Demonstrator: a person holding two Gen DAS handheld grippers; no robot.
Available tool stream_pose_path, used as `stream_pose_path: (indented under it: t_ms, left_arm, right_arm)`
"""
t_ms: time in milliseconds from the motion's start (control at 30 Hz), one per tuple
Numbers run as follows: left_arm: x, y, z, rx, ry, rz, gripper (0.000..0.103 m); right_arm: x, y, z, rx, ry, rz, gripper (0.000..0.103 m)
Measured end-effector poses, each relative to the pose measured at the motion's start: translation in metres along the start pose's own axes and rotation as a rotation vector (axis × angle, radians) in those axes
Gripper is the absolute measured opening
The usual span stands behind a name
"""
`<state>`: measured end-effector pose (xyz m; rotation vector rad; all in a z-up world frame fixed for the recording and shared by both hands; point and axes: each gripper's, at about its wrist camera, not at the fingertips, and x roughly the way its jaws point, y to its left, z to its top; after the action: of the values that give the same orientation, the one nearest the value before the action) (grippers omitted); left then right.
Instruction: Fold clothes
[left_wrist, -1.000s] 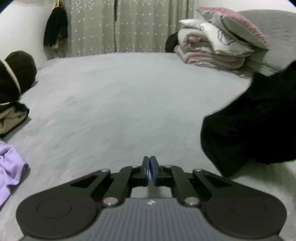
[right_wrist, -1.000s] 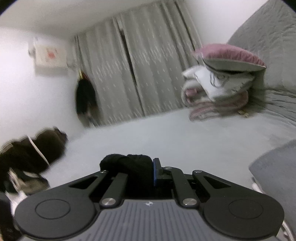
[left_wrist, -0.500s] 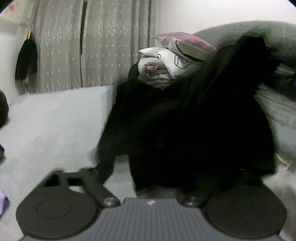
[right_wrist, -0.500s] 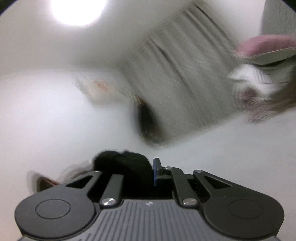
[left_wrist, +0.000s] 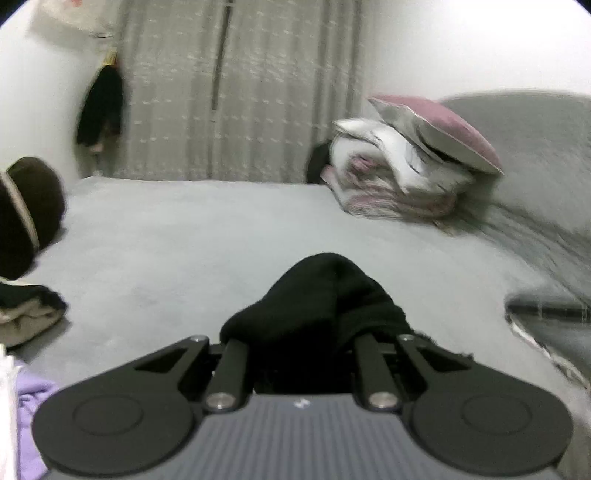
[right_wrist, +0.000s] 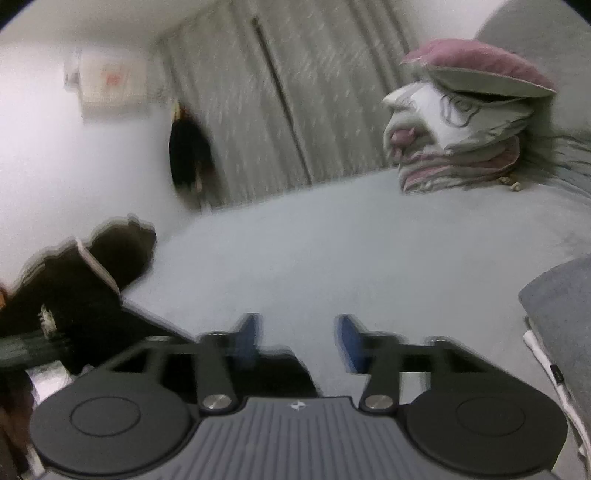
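**A:** Which hand is nearer the black garment (left_wrist: 317, 306)?

**B:** Your left tool (left_wrist: 303, 350). Its jaws have just closed on a bunched fold, soft, dark and shapeless; I can't make out its long axis. Your right tool (right_wrist: 297, 341) has just opened and is empty over the bed (right_wrist: 351, 258).
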<state>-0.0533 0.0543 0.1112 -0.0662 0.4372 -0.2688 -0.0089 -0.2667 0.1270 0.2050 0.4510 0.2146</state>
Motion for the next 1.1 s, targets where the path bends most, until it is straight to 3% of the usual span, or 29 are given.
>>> stream_pose_path:
  t_ms: [33,100,200,267,400,433,467,567,633,733,833,900,1100]
  left_arm:
    - [-0.004,0.007,0.003,-0.021,-0.01,0.011,0.012]
    - [-0.011,0.022,0.011,-0.067,-0.04,0.014,0.012]
    - [-0.012,0.044,0.028,-0.131,-0.084,-0.021,0.012]
    - [-0.01,0.058,0.029,-0.177,-0.039,-0.001,0.017]
    - [0.003,0.093,0.013,-0.257,0.116,0.133,0.018]
    - [0.005,0.104,0.01,-0.28,0.14,0.167,0.018]
    - [0.007,0.115,0.006,-0.303,0.162,0.2,0.018]
    - [-0.002,0.136,-0.005,-0.351,0.174,0.229,0.021]
    - [-0.008,0.132,-0.008,-0.323,0.175,0.198,0.047]
    - [-0.007,0.104,-0.008,-0.215,0.162,0.12,0.063]
    - [-0.005,0.063,-0.013,-0.084,0.125,0.028,0.086]
    - [-0.005,0.028,-0.019,0.015,0.119,-0.03,0.088]
    - [-0.007,-0.062,-0.043,0.289,0.082,-0.214,0.088]
  right_arm:
    - [0.006,0.003,-0.009,-0.024,0.025,-0.017,0.074]
    - [0.018,0.004,-0.02,-0.036,0.074,-0.025,0.074]
    - [0.032,0.012,-0.032,0.0,0.124,0.047,0.074]
    - [0.042,0.025,-0.041,-0.029,0.163,0.1,0.073]
    - [0.066,0.058,-0.066,-0.18,0.241,0.139,0.045]
    - [0.072,0.066,-0.074,-0.221,0.26,0.14,0.022]
    - [0.077,0.071,-0.078,-0.254,0.268,0.121,0.01]
    - [0.069,0.074,-0.066,-0.26,0.189,0.056,0.009]
    - [0.053,0.068,-0.054,-0.224,0.099,0.048,0.009]
    - [0.019,0.054,-0.033,-0.131,-0.069,0.057,0.009]
    - [-0.016,0.039,-0.018,-0.032,-0.256,0.088,0.009]
    - [-0.031,0.03,-0.012,-0.001,-0.335,0.103,0.009]
    - [-0.038,0.014,-0.004,0.049,-0.327,0.15,0.009]
